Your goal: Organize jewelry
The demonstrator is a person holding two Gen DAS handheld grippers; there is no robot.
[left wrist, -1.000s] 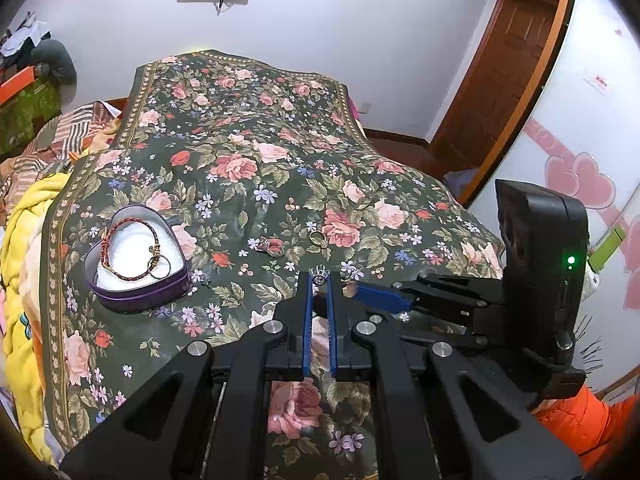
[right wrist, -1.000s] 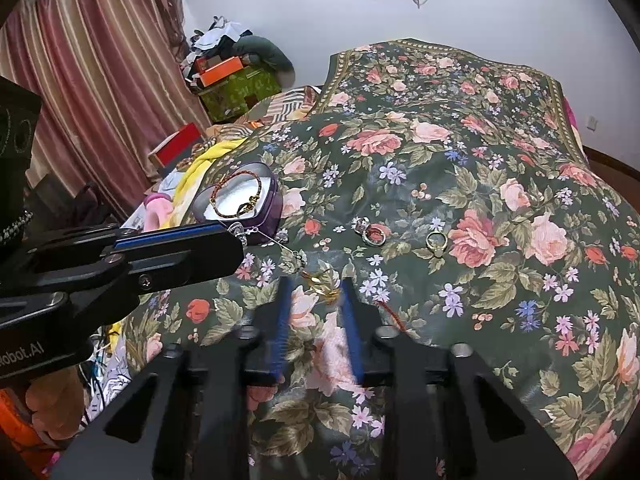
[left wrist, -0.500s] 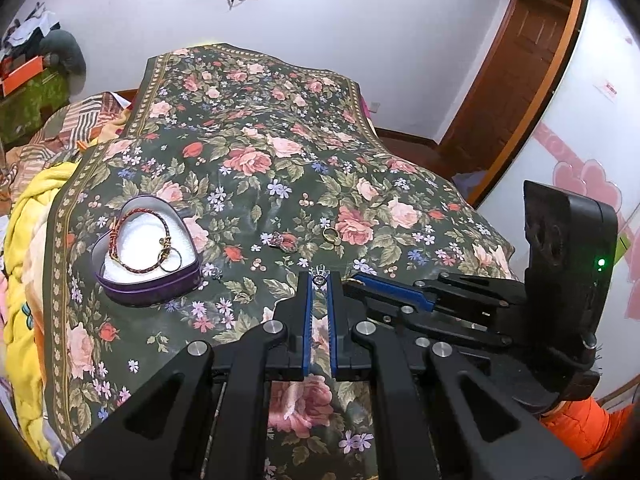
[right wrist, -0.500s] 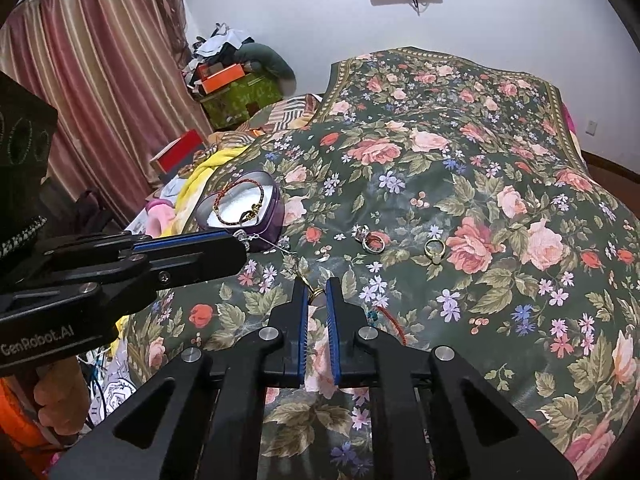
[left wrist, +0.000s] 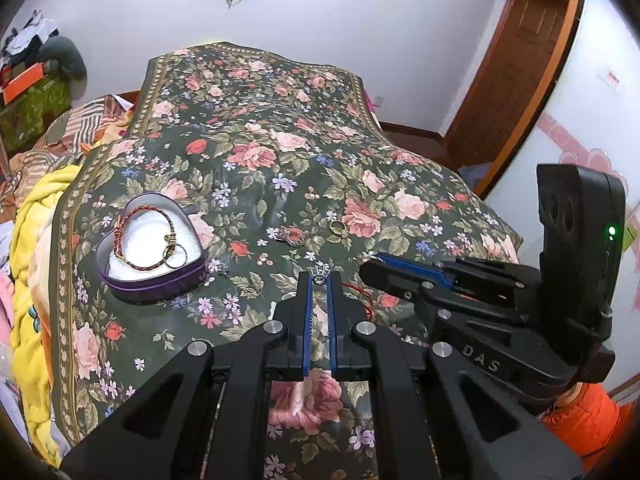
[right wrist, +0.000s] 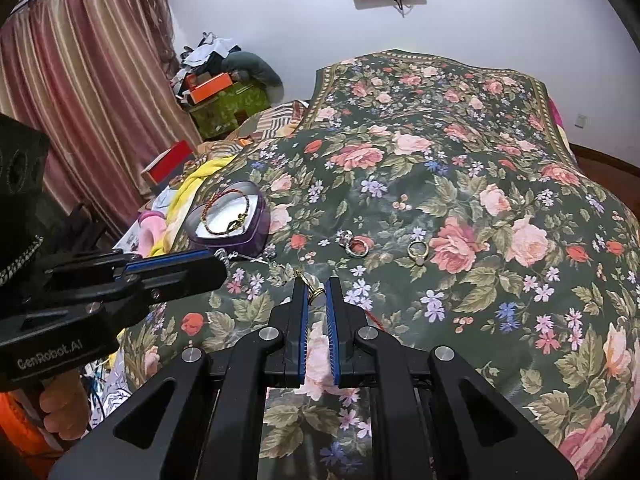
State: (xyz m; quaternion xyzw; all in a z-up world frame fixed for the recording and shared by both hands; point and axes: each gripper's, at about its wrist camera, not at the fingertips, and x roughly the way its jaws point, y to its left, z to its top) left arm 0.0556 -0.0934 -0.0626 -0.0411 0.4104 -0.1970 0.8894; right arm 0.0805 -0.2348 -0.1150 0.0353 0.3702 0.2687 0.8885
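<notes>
Floral bedspread, dark green with pink roses, covers the bed and carries all the jewelry.

Box: heart-shaped, purple wall, white lining, near the left edge of the bed. It holds a red-and-gold braided bracelet lying in a loop, with a thin ring touching its clasp.

Silver ring: loose on the spread, toward the middle of the bed, right of the box and apart from it.

Gold ring: loose, just right of the silver ring, beside a large rose.

Necklace: thin silver chain, strung between the two grippers in front of the box. One end, a small silver clasp, sits at the tips of the left gripper; the other end, a gold piece, sits at the tips of the right gripper.

Left gripper: blue-padded fingers nearly together, pinching the clasp.

Right gripper: fingers nearly together, a narrow gap between the pads, nipping the gold piece at the tips.

Red cord: thin, lying on the spread just right of the right gripper's fingers.

Hand: a person's, around the left gripper's handle, orange sleeve beneath.
</notes>
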